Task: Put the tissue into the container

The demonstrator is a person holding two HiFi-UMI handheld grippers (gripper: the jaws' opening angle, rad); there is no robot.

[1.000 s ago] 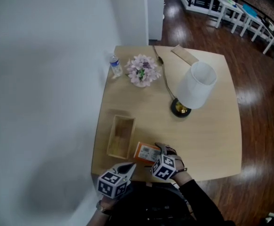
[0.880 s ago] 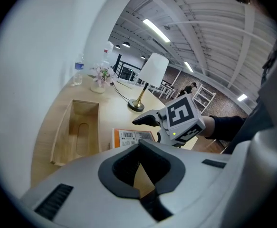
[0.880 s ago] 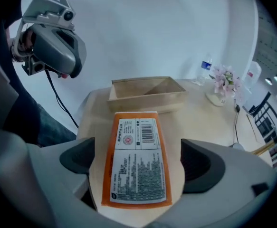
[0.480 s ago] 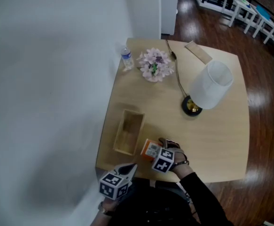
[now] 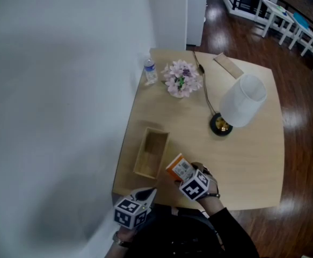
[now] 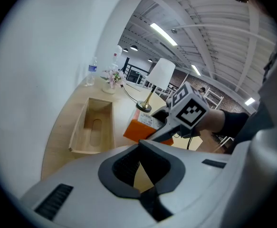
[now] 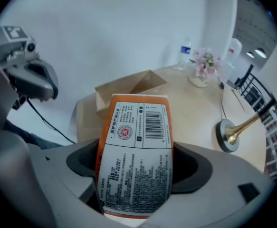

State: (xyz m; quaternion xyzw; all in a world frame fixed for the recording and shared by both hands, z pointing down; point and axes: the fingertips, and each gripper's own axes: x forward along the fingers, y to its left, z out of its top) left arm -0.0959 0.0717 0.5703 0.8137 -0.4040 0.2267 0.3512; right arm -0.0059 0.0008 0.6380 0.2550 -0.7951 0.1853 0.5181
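Observation:
An orange tissue pack point(image 5: 177, 167) is tilted up off the table just right of the open wooden container point(image 5: 152, 153). My right gripper point(image 5: 184, 174) has the pack between its jaws, which are closing on its sides. In the right gripper view the pack point(image 7: 138, 151) fills the space between the jaws of the right gripper point(image 7: 136, 177), with the container point(image 7: 124, 87) behind it. My left gripper point(image 5: 146, 193) hovers at the table's near edge, shut and holding nothing. In the left gripper view, the left gripper point(image 6: 145, 175) faces the container point(image 6: 93, 127) and the pack point(image 6: 140, 129).
A lamp with a white shade point(image 5: 243, 101) and brass base point(image 5: 220, 126) stands mid-table, its cable point(image 5: 204, 85) running back. Pink flowers point(image 5: 182, 79), a water bottle point(image 5: 151, 71) and a flat wooden piece point(image 5: 228, 64) sit at the far side. A white wall borders the left.
The tissue pack lay flat beside the container; now its far end is raised and tilted in the right gripper. The left gripper has stayed put.

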